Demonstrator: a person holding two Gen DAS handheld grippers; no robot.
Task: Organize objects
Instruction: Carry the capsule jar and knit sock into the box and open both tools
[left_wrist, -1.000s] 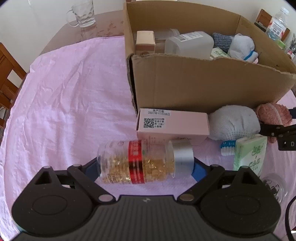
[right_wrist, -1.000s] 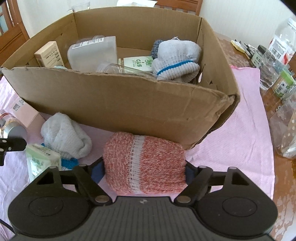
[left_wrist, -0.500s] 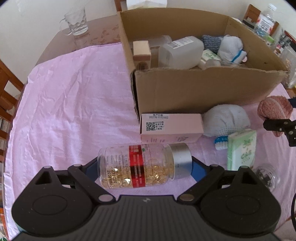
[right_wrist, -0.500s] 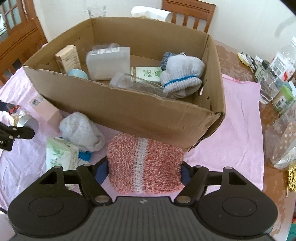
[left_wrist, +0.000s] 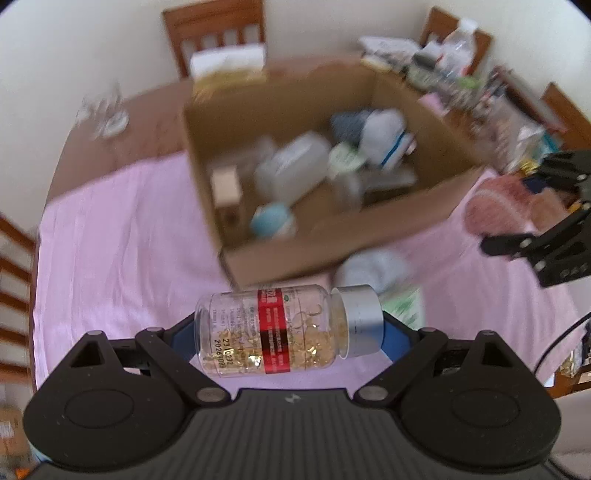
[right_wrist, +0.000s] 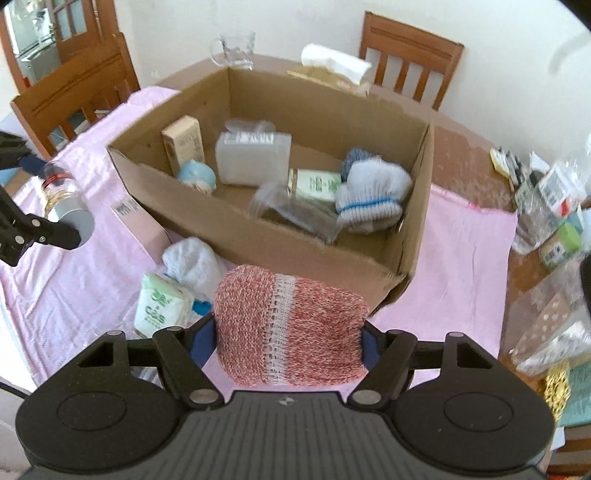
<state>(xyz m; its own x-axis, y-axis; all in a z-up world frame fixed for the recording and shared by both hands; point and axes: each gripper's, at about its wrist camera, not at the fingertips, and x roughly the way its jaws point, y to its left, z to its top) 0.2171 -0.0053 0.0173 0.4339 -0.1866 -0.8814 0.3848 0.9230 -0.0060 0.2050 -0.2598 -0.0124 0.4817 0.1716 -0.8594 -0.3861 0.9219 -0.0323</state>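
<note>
Claws both loaded, hanging above tabletop: left claw (left_wrist: 290, 328) gripping capsule bottle (left_wrist: 284, 330) sideways, right claw (right_wrist: 290, 334) clamping red knit sock (right_wrist: 290, 328). Advising: be carrying each over cardboard box (right_wrist: 280, 251) near wall, lowering into bare floor patch, releasing gently.

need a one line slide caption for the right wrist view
Right gripper holds a red knit sock bundle before the open cardboard box.

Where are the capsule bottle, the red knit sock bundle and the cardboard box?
capsule bottle (left_wrist: 284, 330): left wrist view, red label band.
red knit sock bundle (right_wrist: 288, 328): right wrist view, white stripe.
cardboard box (right_wrist: 280, 243): right wrist view, near wall.
</note>
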